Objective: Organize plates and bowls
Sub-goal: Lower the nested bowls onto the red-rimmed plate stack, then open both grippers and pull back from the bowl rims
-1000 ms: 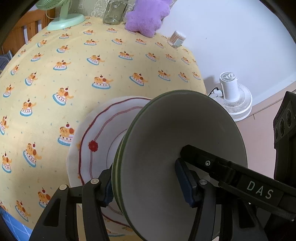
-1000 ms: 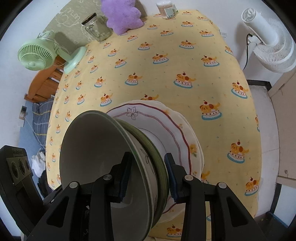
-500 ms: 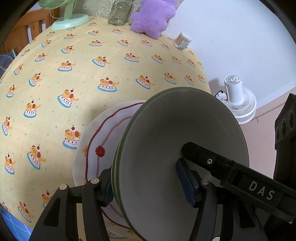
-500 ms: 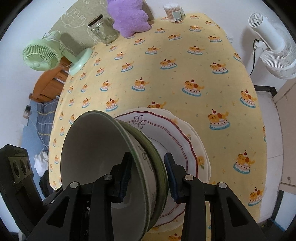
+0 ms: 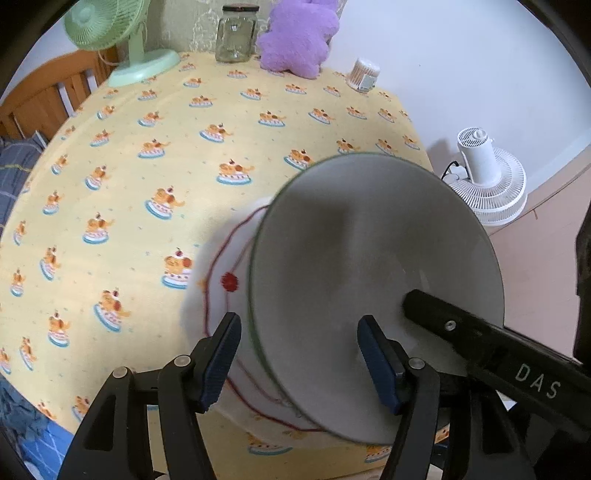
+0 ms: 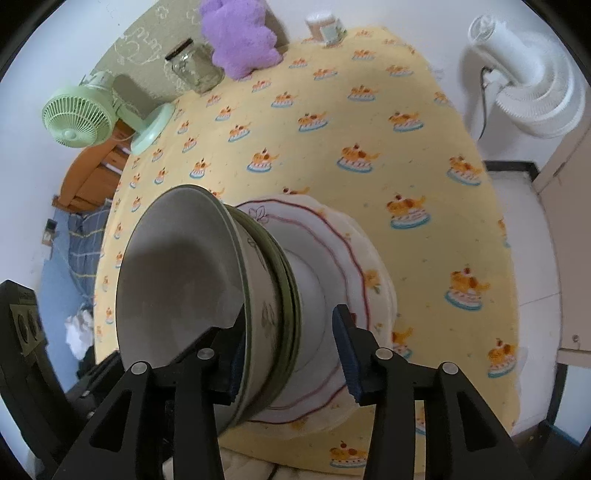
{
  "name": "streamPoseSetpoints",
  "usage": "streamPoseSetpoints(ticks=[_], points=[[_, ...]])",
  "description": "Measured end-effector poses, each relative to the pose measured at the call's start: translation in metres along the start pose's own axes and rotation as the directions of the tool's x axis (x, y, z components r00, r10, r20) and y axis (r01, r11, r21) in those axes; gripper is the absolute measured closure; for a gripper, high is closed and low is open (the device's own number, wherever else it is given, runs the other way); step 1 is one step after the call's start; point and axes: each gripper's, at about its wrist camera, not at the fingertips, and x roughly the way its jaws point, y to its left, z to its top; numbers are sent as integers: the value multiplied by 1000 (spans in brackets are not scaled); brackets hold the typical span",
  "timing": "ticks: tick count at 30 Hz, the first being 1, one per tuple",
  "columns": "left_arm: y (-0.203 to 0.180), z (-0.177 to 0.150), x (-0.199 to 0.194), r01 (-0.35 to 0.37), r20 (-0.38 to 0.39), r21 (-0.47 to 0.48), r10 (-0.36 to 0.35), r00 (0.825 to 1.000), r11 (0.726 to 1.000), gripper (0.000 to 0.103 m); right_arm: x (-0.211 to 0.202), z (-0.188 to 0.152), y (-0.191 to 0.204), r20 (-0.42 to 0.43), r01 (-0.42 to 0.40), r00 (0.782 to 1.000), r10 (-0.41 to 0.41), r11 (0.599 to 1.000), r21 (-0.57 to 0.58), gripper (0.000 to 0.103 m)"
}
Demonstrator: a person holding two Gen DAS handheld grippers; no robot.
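Yellow tablecloth [image 5: 184, 155], bowls [image 6: 192, 280] seemingly released

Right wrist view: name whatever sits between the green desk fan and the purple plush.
In the right wrist view, a lidded glass jar stands between the green fan and the purple plush, at the back of the yellow tablecloth.

Open tablecloth [image 5: 155, 155] beyond stacked bowls [image 6: 207, 295]

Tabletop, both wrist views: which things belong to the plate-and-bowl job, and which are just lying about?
Job:
- green-rimmed bowls, stacked
- white plates with red wavy line, underneath
- left gripper, open
- right gripper, open

Lying about:
- green desk fan
- glass jar
- purple plush
- cotton swab tub
- white floor fan
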Motion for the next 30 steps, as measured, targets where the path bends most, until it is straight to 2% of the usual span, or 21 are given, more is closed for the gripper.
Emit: streamPoseSetpoints(ticks=[8, 13, 14, 15, 18, 20, 22, 27, 30], points=[[1, 8, -30, -7, 110, 125, -7, 994, 992, 33, -28, -7, 19, 134, 99, 986, -98, 995, 0, 56], [25, 12, -59, -34, 197, 147, 5, 980, 989, 32, -48, -15, 51, 243, 170, 956, -164, 985, -2, 56], [32, 12, -65, -43, 214, 150, 10, 977, 988, 31, -51, -18, 56, 260, 182, 950, -176, 983, -1, 49], [40, 12, -70, -59, 235, 154, 22, 972, 986, 28, -54, -22, 67, 289, 213, 935, -205, 977, 5, 44], [61, 10, -84, -119, 288, 183, 63, 956, 976, 28, -59, -32, 89, 343, 221, 917, -205, 975, -9, 43], [75, 8, -93, -125, 308, 200, 59, 950, 972, 28, -60, -40, 107, 368, 271, 898, -241, 962, -30, 43], [89, 4, -103, -111, 334, 213, 34, 942, 971, 22, -60, -50, 126, 400, 303, 878, -262, 952, -43, 43], [124, -7, -127, -120, 429, 205, 21, 903, 971, 8, -56, -75, 159, 447, 314, 852, -273, 949, -19, 40], [145, -14, -137, -131, 471, 197, 24, 882, 972, 5, -50, -89, 175, 464, 308, 844, -269, 951, -9, 40]])
